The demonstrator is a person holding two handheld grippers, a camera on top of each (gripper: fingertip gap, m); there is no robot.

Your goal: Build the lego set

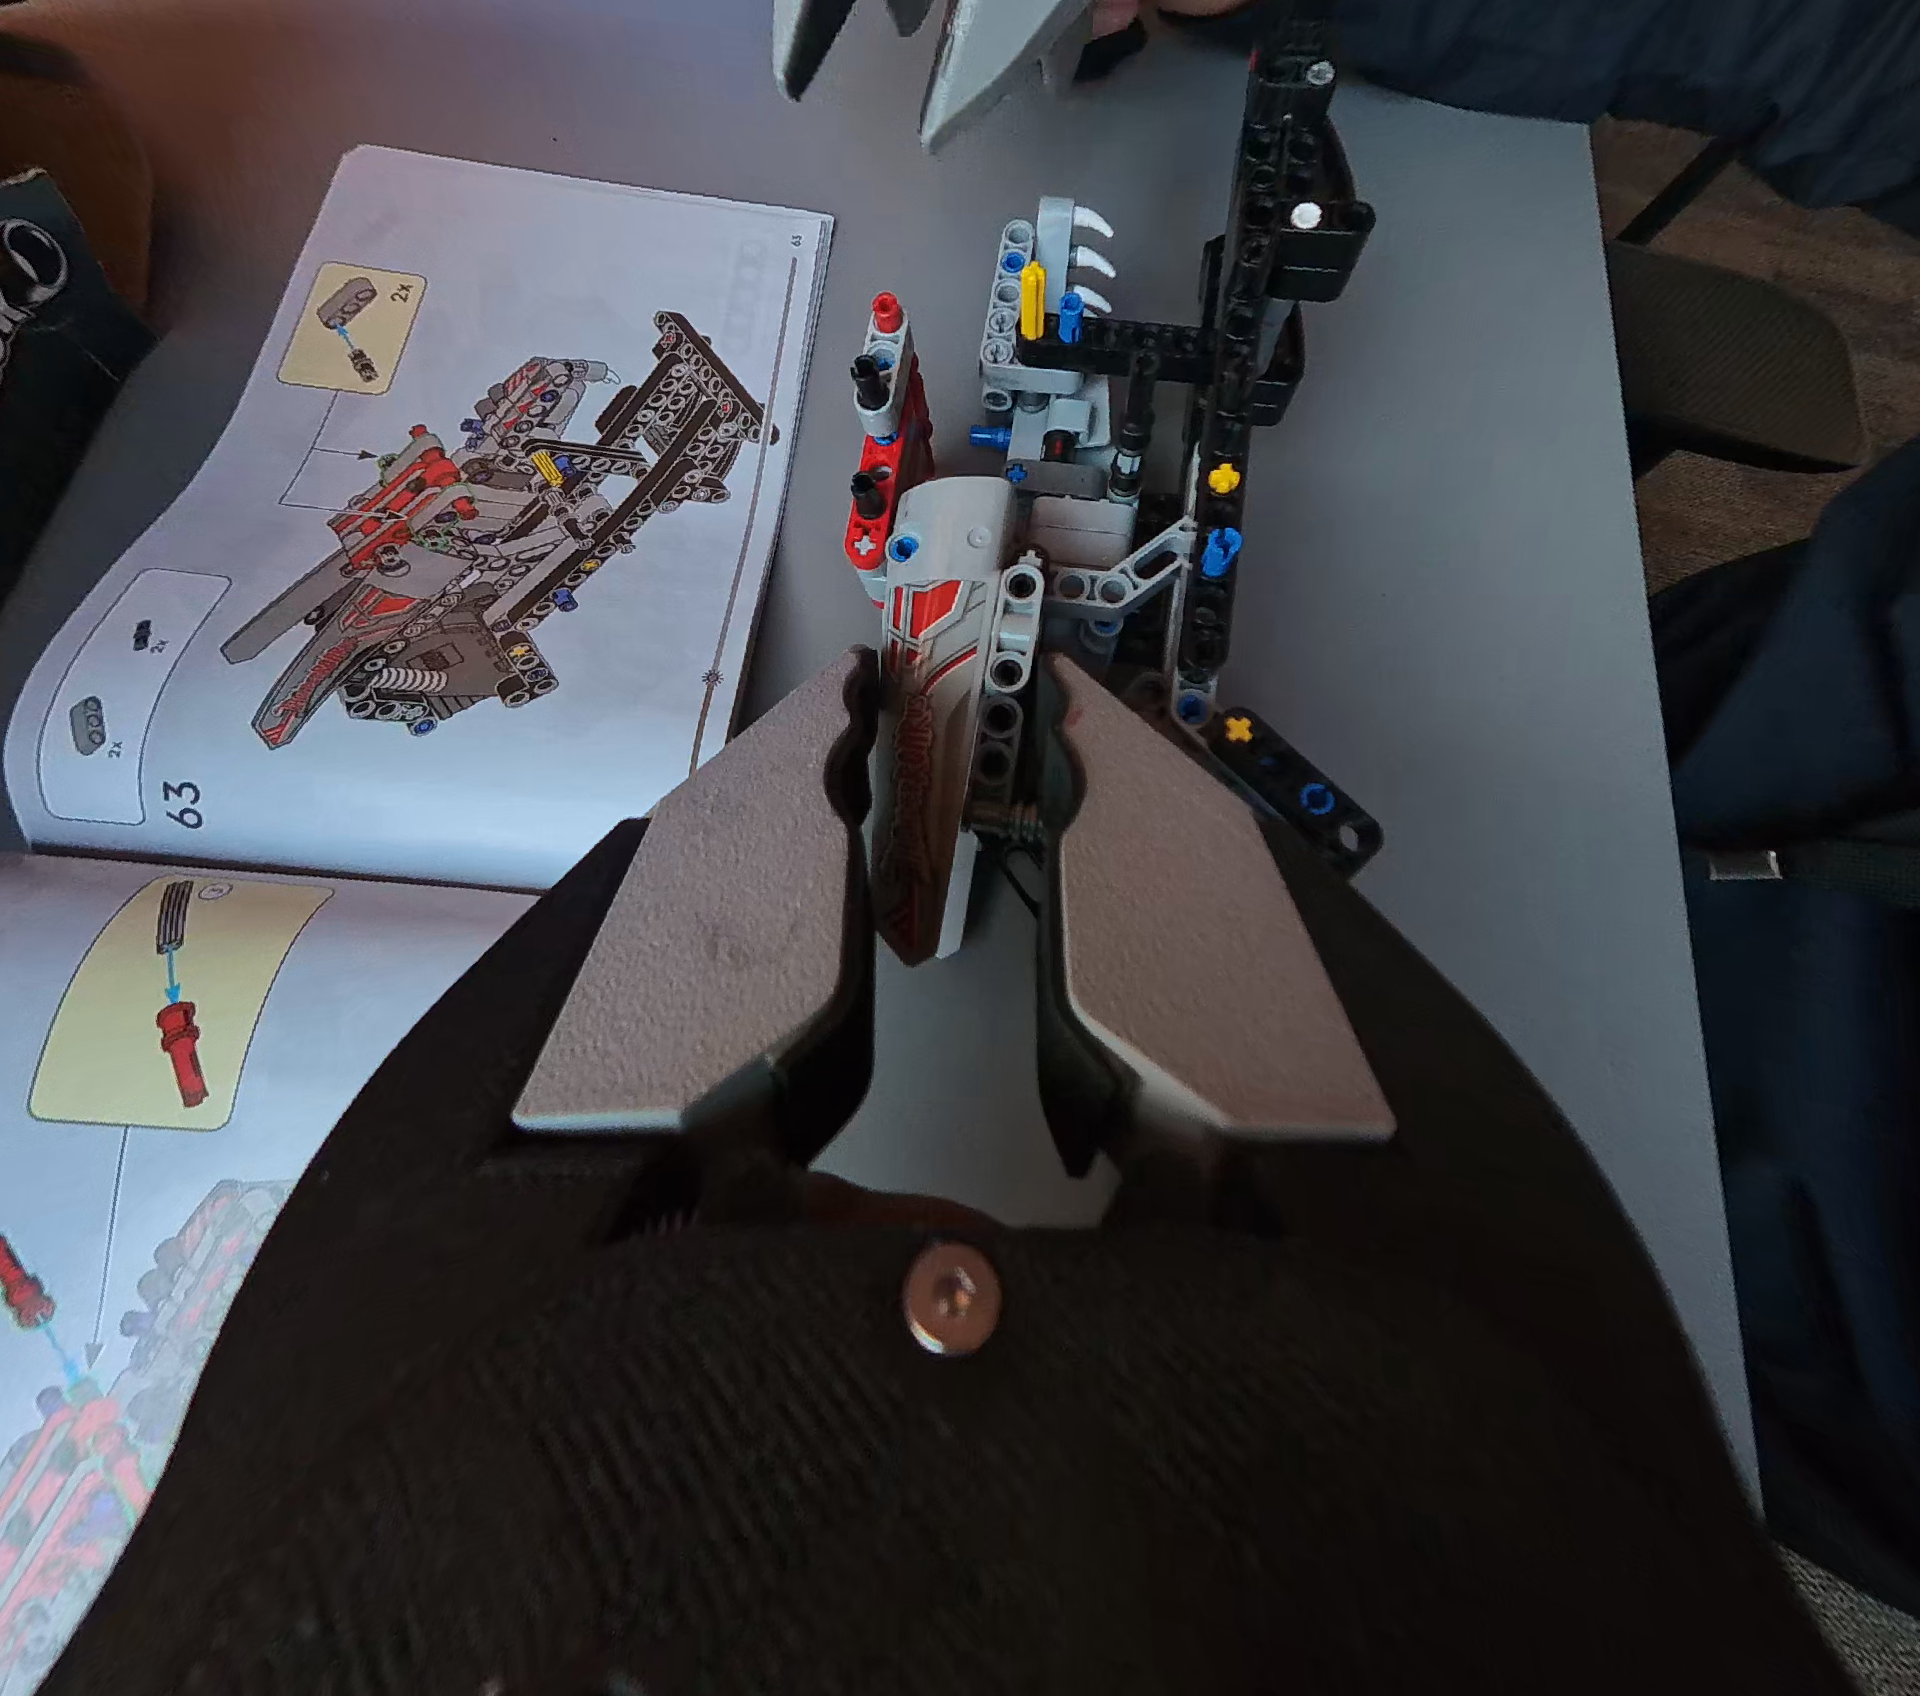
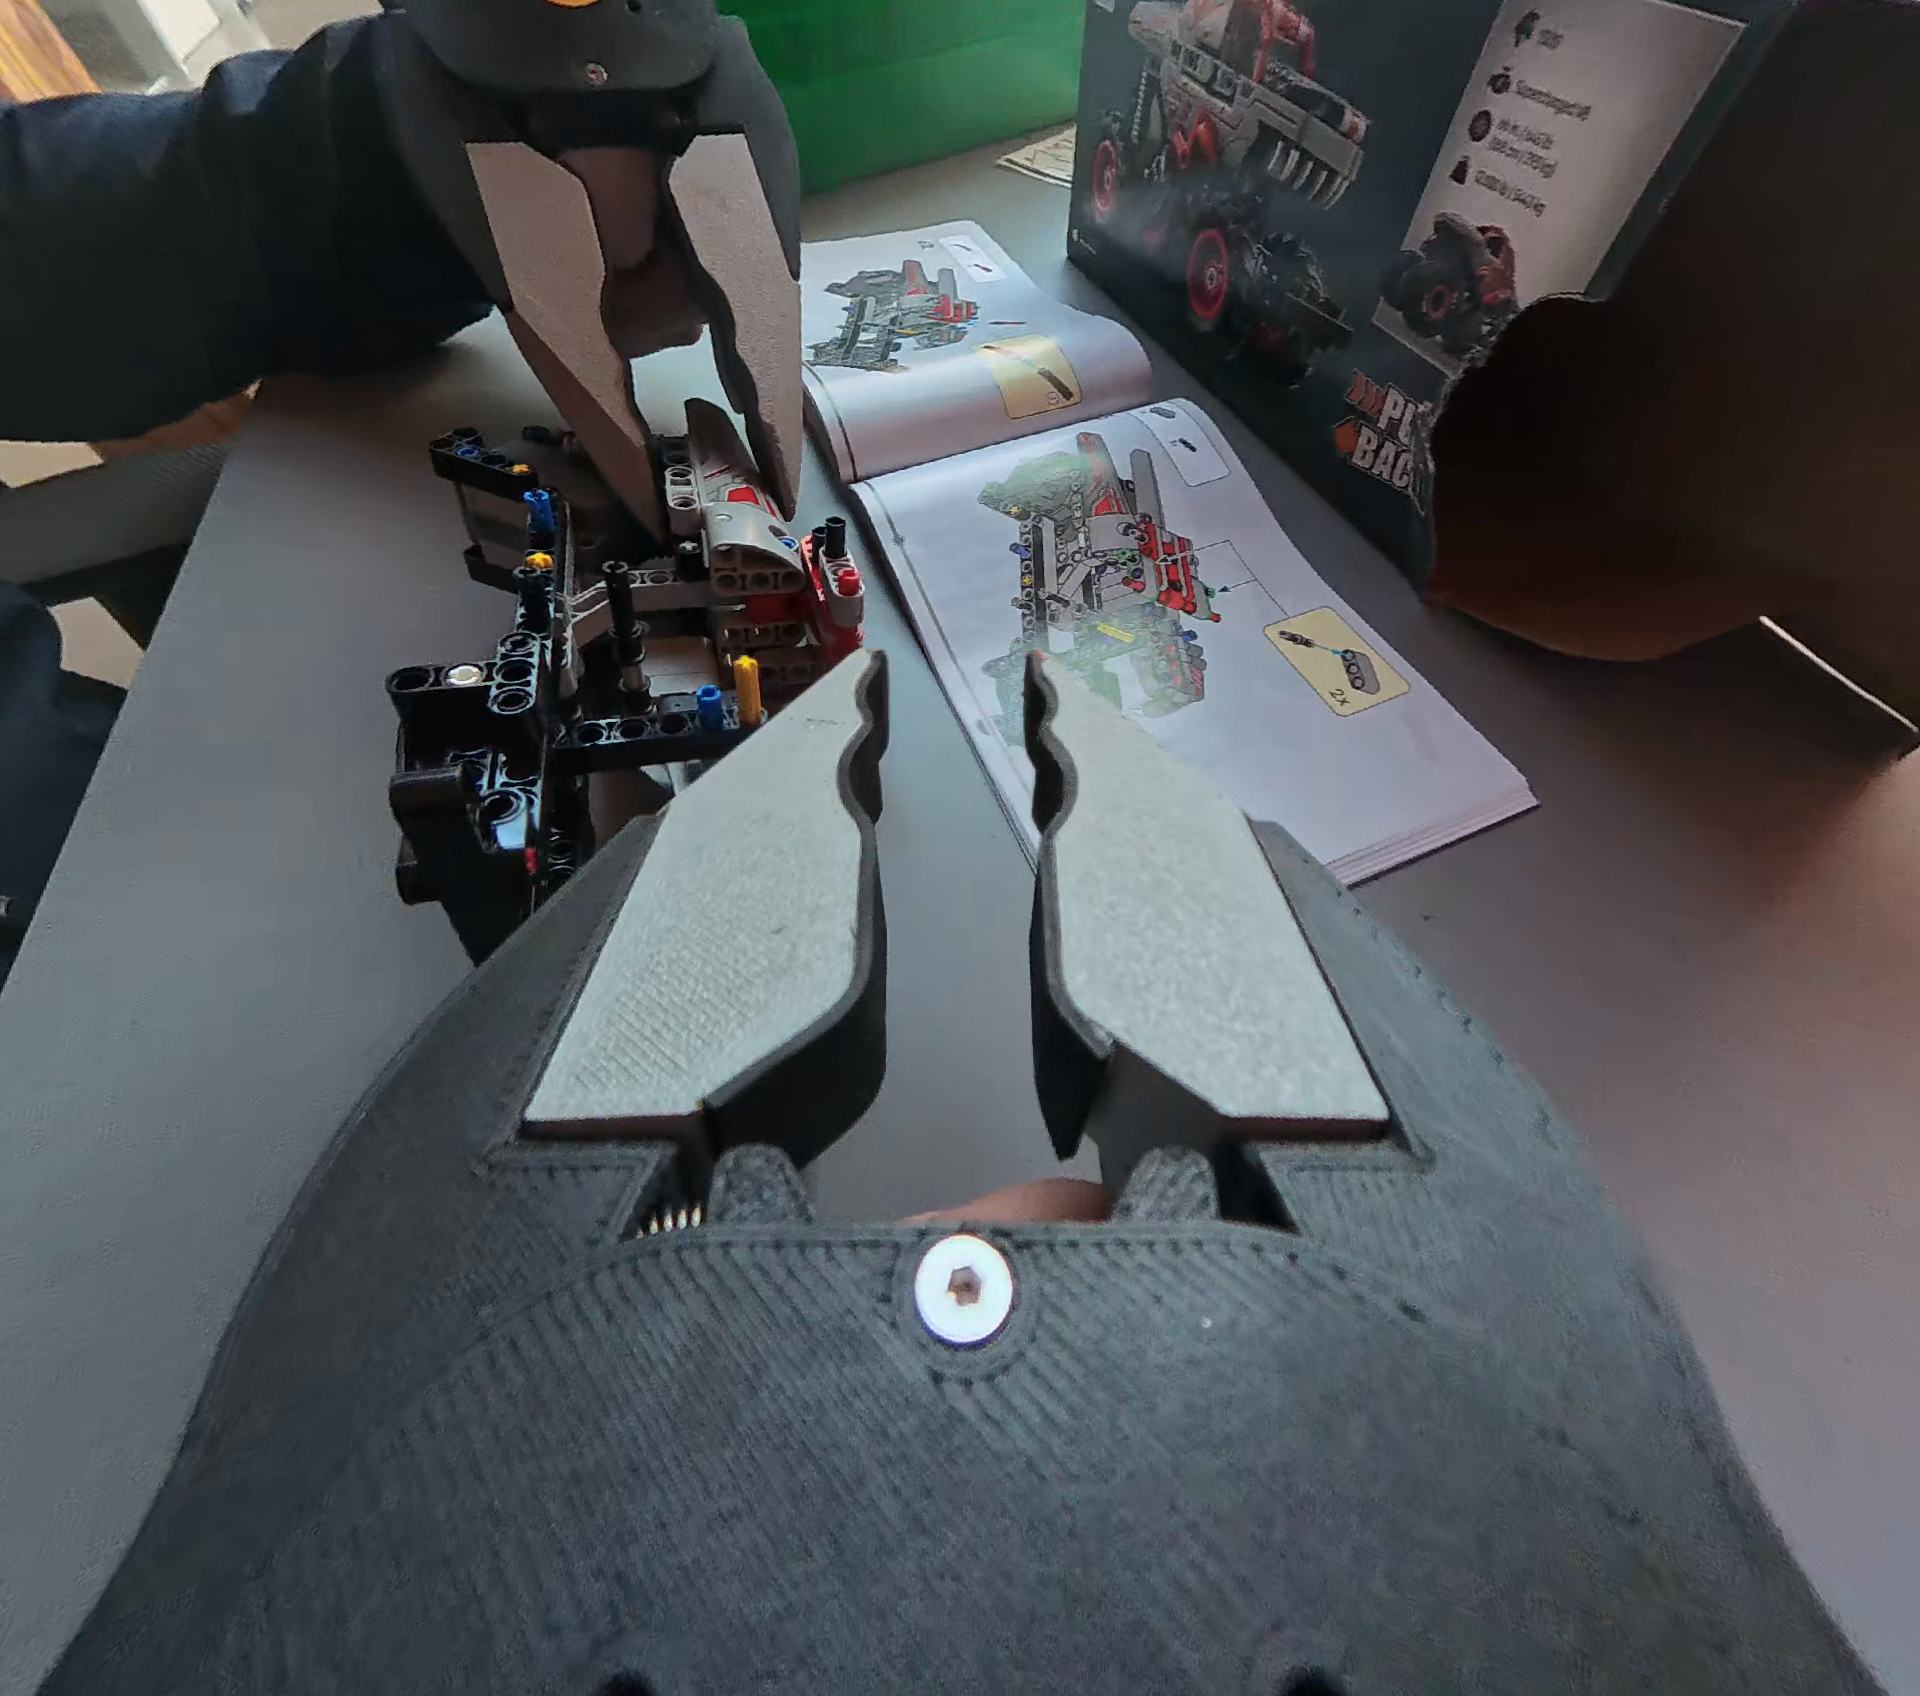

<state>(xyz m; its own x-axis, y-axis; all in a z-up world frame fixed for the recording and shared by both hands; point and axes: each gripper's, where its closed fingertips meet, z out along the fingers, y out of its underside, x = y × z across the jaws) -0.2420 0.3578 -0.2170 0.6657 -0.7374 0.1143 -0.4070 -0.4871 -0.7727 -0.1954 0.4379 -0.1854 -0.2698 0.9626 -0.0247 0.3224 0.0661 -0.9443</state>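
The left gripper (image 1: pixel 961 711) clamped the grey-and-red panel end of the lego model (image 1: pixel 1132 441), which stood on the grey table (image 1: pixel 1455 607). The right gripper (image 2: pixel 956 680) hovered empty, jaws parted, just beside the model. The open instruction booklet (image 1: pixel 416 503) lay alongside.

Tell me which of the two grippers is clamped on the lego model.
The left gripper: its fingers pinch the lego model at its grey-and-red panel. The right gripper hovers open, holding nothing.
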